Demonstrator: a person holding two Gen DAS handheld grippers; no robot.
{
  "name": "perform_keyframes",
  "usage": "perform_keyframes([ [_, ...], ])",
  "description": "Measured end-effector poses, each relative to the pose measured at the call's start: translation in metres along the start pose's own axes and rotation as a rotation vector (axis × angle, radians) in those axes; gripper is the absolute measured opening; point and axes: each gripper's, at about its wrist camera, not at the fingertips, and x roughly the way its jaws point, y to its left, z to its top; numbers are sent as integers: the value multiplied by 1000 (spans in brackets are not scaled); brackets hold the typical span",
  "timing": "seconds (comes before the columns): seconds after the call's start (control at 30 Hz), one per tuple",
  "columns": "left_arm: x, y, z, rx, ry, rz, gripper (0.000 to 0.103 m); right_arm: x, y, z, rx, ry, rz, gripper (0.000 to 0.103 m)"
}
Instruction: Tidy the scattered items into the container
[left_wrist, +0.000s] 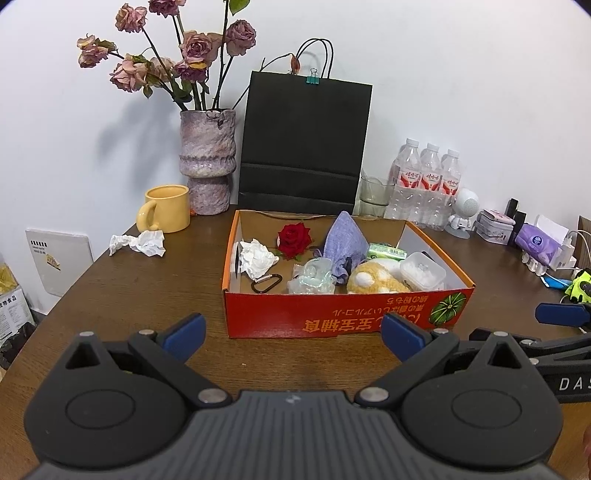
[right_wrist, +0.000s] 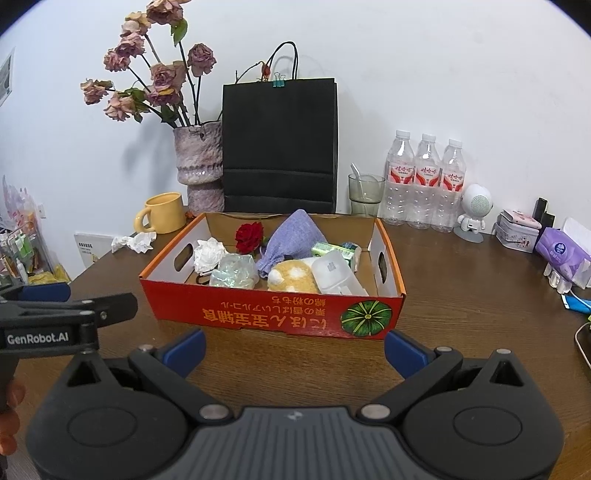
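Note:
An orange cardboard box (left_wrist: 332, 317) (right_wrist: 258, 314) stands mid-table. It holds a red rose (left_wrist: 294, 238), a crumpled tissue (left_wrist: 256, 258), a purple cloth pouch (left_wrist: 341, 236), a clear plastic toy (left_wrist: 312, 280), a yellow plush (left_wrist: 373, 282), a clear lidded case (left_wrist: 423, 271), a green packet (left_wrist: 388, 252) and a carabiner (left_wrist: 266, 283). A second crumpled tissue (left_wrist: 138, 243) (right_wrist: 135, 242) lies on the table left of the box. My left gripper (left_wrist: 293, 338) is open and empty in front of the box. My right gripper (right_wrist: 295, 349) is open and empty, also in front of the box.
A yellow mug (left_wrist: 164, 214), a vase of dried roses (left_wrist: 207, 162) and a black paper bag (left_wrist: 303, 144) stand behind the box. Three water bottles (left_wrist: 426, 184), a glass (left_wrist: 375, 195), a white toy robot (left_wrist: 463, 212), tins and a tissue pack (left_wrist: 537, 243) stand at right.

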Motion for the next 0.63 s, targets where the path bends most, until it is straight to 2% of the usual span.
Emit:
perform_keyframes([
  [0.63,6,-1,-5,5,33,1,103,5,-2,-4,6,13,-2,103],
])
